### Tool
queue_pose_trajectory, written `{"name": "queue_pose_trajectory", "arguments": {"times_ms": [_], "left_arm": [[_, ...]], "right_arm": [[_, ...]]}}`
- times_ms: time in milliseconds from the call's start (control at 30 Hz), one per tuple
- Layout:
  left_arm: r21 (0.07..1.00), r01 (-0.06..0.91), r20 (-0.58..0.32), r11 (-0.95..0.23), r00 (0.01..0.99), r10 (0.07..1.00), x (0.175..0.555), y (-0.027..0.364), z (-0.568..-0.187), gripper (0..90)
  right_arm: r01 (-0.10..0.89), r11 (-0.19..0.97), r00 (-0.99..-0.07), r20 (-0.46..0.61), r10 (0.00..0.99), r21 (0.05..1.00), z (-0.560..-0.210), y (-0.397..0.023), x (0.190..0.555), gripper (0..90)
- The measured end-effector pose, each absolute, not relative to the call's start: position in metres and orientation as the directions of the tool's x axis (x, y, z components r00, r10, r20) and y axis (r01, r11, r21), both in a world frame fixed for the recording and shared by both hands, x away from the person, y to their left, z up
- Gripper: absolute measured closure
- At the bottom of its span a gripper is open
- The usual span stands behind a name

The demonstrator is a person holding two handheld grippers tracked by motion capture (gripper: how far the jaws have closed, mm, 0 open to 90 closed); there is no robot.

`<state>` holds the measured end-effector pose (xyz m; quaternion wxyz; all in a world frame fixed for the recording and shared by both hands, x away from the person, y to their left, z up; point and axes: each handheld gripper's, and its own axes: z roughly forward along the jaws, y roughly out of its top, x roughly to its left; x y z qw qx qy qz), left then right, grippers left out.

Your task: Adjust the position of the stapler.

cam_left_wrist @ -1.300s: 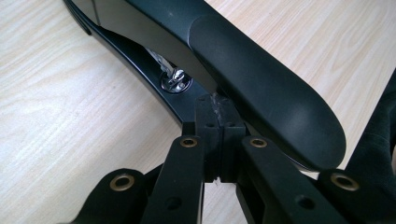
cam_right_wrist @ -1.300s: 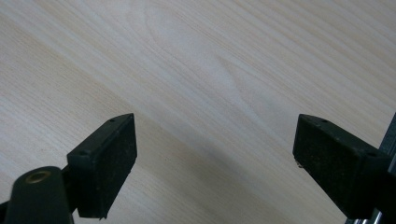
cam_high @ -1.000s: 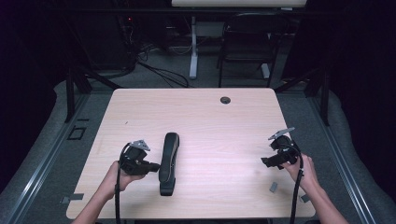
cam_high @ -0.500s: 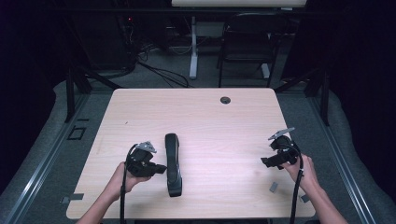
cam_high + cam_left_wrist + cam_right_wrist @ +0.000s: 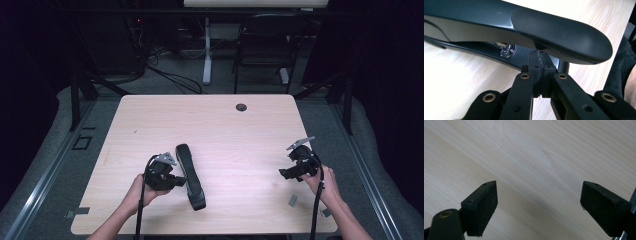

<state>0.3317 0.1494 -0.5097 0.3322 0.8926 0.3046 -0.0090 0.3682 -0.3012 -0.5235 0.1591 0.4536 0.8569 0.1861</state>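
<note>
A long black stapler (image 5: 190, 176) lies on the wooden table (image 5: 215, 120), its near end angled to the right. My left gripper (image 5: 180, 181) is shut with nothing between its jaws, and its tips press against the stapler's left side. In the left gripper view the closed gripper (image 5: 539, 55) pokes in under the stapler's top arm (image 5: 559, 32), near a metal rivet (image 5: 507, 50). My right gripper (image 5: 284, 174) hovers over bare wood at the right of the table. Its wide-apart pads (image 5: 484, 205) show it open (image 5: 539, 205) and holding nothing.
A dark cable grommet (image 5: 241, 107) sits near the table's far edge. Small grey tape pieces (image 5: 292, 200) lie by the right forearm. Beyond the table stand a chair (image 5: 260, 45) and floor cables (image 5: 170, 77).
My left gripper has moved right against the stapler. The stapler's near end has swung to the right, so it now lies slanted. The right gripper has stayed put.
</note>
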Motion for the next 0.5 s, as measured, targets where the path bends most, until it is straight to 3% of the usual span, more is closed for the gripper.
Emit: {"name": "queue_pose_trajectory", "arguments": {"times_ms": [500], "left_arm": [[0.606,0.520,-0.205,-0.601,0.833,0.514,0.333,0.130,-0.512,89.7]], "right_arm": [[0.703,0.523,-0.541,-0.116,0.833,0.482,-0.522,-0.299,0.366,9.3]]}}
